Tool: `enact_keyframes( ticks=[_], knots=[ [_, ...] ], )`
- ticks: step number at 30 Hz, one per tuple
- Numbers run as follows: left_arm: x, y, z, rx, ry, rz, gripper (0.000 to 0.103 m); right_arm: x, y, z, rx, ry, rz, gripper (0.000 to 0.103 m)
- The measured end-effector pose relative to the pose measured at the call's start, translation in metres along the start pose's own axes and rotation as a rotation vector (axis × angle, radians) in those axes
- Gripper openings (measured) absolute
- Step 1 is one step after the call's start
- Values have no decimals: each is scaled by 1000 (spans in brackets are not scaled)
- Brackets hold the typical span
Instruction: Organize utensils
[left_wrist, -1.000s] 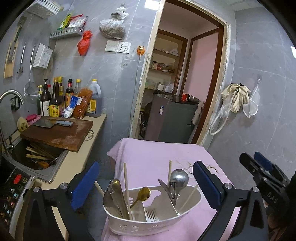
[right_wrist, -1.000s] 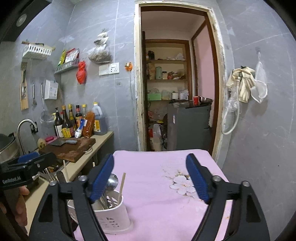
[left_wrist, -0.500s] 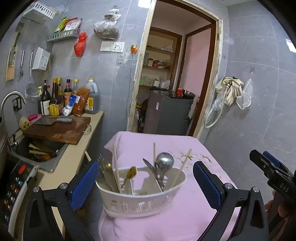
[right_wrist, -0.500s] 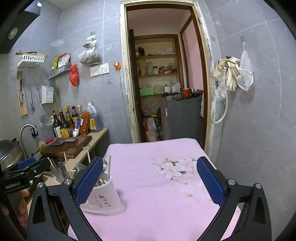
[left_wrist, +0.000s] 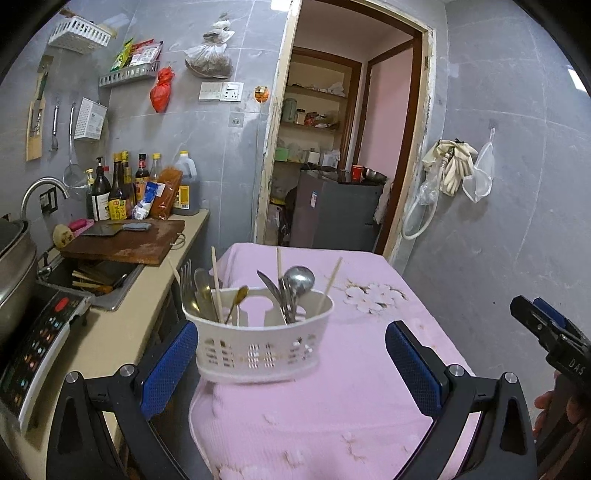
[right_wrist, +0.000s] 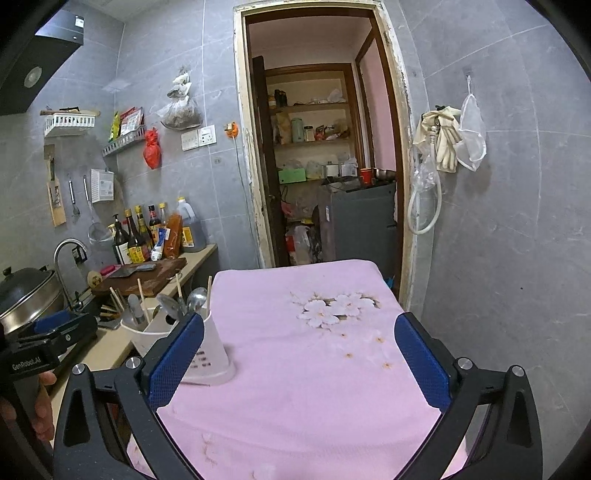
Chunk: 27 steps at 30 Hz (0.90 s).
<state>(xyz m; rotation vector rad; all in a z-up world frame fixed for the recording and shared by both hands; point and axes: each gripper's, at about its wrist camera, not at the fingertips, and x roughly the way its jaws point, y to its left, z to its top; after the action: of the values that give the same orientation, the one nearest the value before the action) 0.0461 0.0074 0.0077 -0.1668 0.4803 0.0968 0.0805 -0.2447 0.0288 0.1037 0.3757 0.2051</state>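
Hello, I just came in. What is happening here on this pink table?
A person holds a claw in each hand, and both face a white utensil caddy that stands near the left edge of the pink-covered table. The caddy holds spoons, forks, a ladle and chopsticks, all standing upright. The left claw is open, with the caddy ahead between its jaws but not gripped. The right claw has just been opening, is now wide open and holds nothing. Nothing is being carried right now.

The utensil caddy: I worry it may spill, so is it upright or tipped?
Upright. The utensil caddy sits flat on the pink cloth, rim level, utensils standing inside.
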Motion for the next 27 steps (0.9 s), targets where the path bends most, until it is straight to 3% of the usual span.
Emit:
enact_keyframes(
  ticks=[20, 27],
  knots=[
    [-41, -15, -27, 19, -16, -7, 102, -53, -4, -22, -2, -19, -46, 101],
    [-49, -16, -30, 31, -28, -2, 102, -53, -5, -26, -4, -7, -34, 102]
  ],
)
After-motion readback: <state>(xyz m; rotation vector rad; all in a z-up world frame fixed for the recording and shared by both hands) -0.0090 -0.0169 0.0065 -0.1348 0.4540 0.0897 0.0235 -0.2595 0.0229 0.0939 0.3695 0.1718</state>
